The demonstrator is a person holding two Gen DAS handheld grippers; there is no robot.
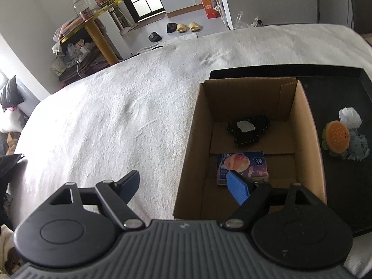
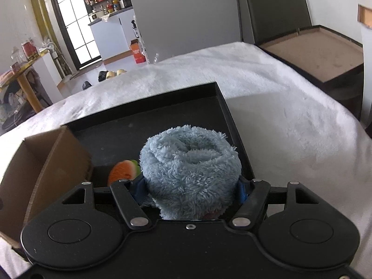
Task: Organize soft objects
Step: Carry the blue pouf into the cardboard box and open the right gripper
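Both tools are black plastic. On the left gripper, two round flat discs flank a grey ribbed plate. Thin black bars with silver screws run forward from that plate to two fingers with bumpy blue pads. The right gripper has the same discs, bars and silver screws, but its middle plate is smooth black
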